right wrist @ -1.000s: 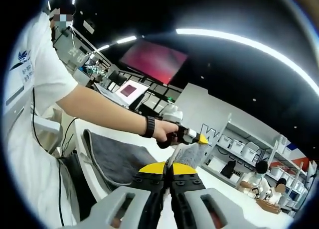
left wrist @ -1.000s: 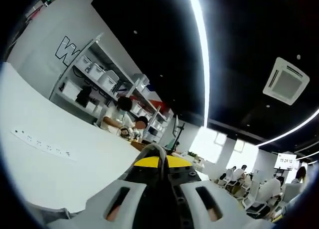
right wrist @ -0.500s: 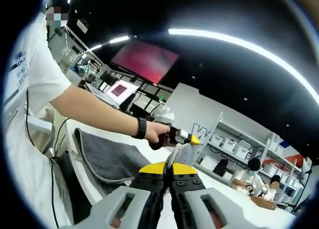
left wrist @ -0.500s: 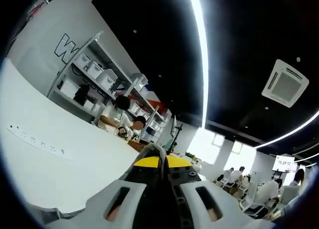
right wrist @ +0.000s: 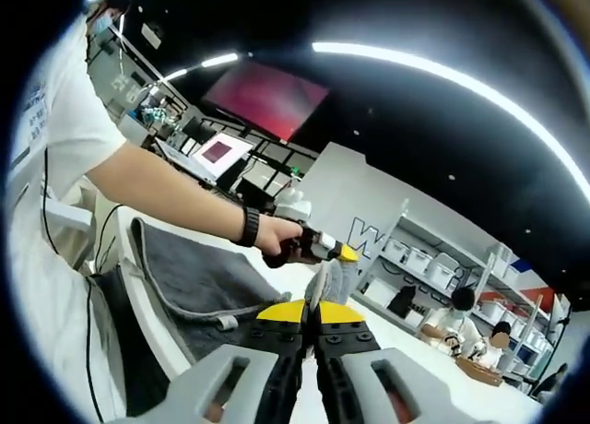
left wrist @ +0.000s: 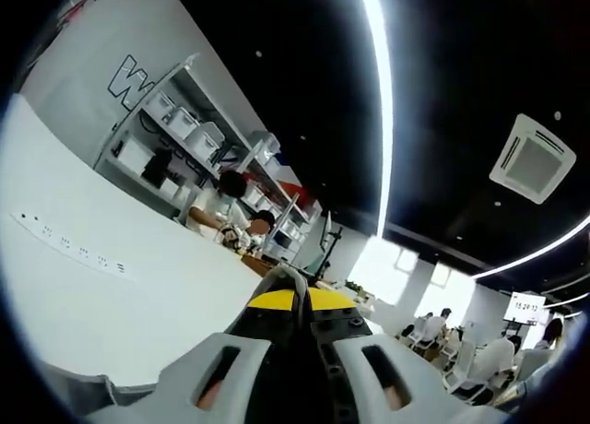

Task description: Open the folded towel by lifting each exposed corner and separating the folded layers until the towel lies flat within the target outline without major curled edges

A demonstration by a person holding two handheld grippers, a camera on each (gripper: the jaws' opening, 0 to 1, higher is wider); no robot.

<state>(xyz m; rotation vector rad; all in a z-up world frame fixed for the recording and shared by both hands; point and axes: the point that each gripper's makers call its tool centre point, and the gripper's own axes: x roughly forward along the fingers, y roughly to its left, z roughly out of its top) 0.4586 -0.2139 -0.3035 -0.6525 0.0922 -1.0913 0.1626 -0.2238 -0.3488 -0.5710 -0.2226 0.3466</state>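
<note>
The grey towel (right wrist: 198,281) hangs lifted between both tongs: the right tongs (right wrist: 315,315) are pinched together on a pale corner that rises just ahead of their tips, and the left tongs (right wrist: 343,254), held in the person's hand (right wrist: 281,240) just beyond and above, grip the neighbouring part of that same raised edge. From there the cloth trails down and away to the left of the right tongs onto the white bench (right wrist: 171,336), its long axis running from the tips back toward the person, so I judge that spreading means drawing the two tongs apart along that edge. In the left gripper view the left tongs (left wrist: 297,300) are closed, the bench (left wrist: 92,286) stretching out to their left.
</note>
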